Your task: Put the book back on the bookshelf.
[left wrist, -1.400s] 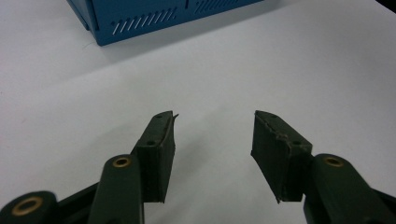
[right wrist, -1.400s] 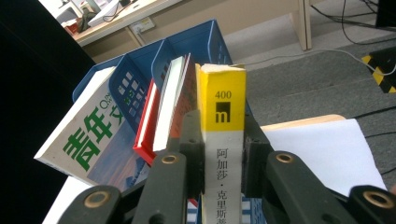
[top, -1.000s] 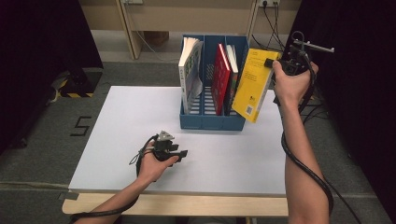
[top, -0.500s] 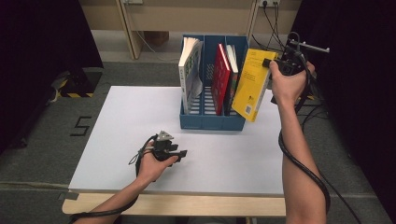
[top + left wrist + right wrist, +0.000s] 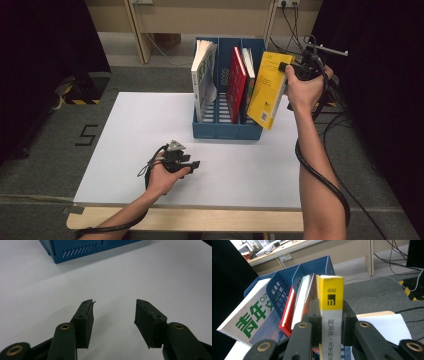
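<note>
The left gripper (image 5: 194,164) rests low on the white table (image 5: 125,130), jaws spread, nothing between them. Beyond stands the blue file rack (image 5: 227,131), holding a white book with green lettering (image 5: 204,75) and a red book (image 5: 237,82). The right gripper (image 5: 286,67) pinches the yellow book (image 5: 269,90) by its spine, tilted, just beside the rack's right end.

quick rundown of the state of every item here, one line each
yellow book: lifted, tilted, clamped by the spine, beside the rack's right end
right gripper: shut on the yellow book
left gripper: open, nothing between the jaws, low over the table
blue file rack: upright on the table
red book: standing in the rack
white book with green lettering: leaning in the rack's left slot
white table: bare at the front
</note>
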### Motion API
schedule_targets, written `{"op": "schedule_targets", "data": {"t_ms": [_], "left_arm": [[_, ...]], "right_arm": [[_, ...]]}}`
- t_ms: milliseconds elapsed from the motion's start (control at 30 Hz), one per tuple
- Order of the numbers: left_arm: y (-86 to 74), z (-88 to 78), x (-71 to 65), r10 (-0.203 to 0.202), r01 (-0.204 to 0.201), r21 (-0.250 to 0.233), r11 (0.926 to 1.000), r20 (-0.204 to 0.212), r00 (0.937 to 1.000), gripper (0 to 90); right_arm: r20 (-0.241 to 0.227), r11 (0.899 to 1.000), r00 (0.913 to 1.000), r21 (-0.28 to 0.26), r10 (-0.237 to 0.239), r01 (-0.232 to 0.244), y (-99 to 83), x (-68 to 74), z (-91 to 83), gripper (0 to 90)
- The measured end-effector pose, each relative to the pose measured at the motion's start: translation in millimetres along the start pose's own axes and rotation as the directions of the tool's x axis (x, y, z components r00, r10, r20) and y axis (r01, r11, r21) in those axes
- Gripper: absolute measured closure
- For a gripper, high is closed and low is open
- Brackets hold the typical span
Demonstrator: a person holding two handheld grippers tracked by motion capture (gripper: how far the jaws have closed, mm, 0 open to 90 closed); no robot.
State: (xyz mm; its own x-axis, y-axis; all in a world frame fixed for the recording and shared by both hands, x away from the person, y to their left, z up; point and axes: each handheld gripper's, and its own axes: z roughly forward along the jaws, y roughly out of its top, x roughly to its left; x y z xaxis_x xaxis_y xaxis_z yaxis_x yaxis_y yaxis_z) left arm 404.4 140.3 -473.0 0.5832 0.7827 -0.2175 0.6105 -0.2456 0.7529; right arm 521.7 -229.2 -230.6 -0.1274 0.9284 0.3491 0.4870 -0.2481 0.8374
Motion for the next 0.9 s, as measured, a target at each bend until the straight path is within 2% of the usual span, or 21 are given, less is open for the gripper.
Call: {"op": "schedule_targets", "data": {"t_ms": [900], "left_arm": [[-1.4,2.2,0.3,-0.005,0.005,0.009,0.9999,0.004,1.0000,48.7]], "right_arm": [[0.001,1.000,1.0000,0.011,0.002,-0.002,-4.4,-4.9,11.4,76.1]]}}
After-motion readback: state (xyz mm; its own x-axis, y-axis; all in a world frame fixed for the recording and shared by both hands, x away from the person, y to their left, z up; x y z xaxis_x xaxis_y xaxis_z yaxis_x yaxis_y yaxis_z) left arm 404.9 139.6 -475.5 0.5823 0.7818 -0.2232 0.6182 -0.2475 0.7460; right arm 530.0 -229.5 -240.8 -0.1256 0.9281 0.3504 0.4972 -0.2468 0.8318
